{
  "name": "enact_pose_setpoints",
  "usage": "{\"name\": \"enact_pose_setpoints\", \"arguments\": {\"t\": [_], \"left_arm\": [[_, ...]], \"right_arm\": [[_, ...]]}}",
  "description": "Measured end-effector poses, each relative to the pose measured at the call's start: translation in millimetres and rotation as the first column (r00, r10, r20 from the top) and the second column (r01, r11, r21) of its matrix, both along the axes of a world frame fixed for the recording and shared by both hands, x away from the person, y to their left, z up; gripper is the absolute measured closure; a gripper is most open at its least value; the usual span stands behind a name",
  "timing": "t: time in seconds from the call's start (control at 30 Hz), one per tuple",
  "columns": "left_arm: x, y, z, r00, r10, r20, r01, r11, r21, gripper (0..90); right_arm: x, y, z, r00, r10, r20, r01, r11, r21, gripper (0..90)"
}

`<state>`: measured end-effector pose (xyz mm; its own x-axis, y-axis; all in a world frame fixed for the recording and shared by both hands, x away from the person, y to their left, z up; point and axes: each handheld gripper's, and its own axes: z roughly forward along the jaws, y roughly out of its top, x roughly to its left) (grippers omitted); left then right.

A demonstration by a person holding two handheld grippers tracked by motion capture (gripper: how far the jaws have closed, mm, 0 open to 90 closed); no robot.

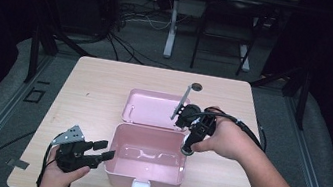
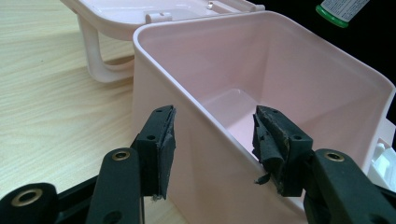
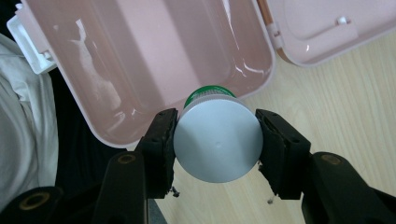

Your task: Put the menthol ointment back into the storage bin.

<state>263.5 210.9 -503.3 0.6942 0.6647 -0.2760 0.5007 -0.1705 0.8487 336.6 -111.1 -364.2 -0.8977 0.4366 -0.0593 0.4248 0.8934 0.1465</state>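
The right gripper [image 3: 215,149] pinches a bottle [image 3: 217,144] by its grey cap above the pink box's [image 1: 146,171] right rim. The left gripper [image 2: 212,142], jaws spread, straddles the box's left wall. Best lower the bottle straight down, clear of the rim, then release.

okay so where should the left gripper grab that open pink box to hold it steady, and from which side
Grip the pink box by its thin upright left wall near the front corner, coming from the left with one jaw outside and one inside. The left gripper is open and already straddles that wall edge. The wall is straight and narrow, so the pads can close flat on it.
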Motion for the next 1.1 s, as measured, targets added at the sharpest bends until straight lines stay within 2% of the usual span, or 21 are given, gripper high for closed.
{"name": "enact_pose_setpoints", "arguments": {"t": [0.2,0.47,0.8,1.1], "left_arm": [[0.0,0.1,-0.3,1.0000,-0.001,0.001,0.001,1.0000,0.000,49.1],[0.0,0.2,-0.5,1.0000,-0.003,0.001,0.003,1.0000,-0.001,49.0],[-0.1,0.2,-0.6,1.0000,-0.004,0.002,0.004,1.0000,-0.001,49.0],[0.1,0.3,-0.9,1.0000,-0.005,0.002,0.005,1.0000,-0.004,48.9]], "right_arm": [[-3.8,12.7,-5.1,0.9974,0.072,0.004,-0.072,0.997,-0.006,50.5],[-7.1,23.1,-13.8,0.9921,0.125,0.005,-0.125,0.992,-0.017,50.4],[-9.6,31.4,-28.0,0.9872,0.158,-0.023,-0.159,0.987,-0.037,50.4],[-8.7,34.9,-39.6,0.9825,0.184,-0.027,-0.186,0.981,-0.056,50.4]]}}
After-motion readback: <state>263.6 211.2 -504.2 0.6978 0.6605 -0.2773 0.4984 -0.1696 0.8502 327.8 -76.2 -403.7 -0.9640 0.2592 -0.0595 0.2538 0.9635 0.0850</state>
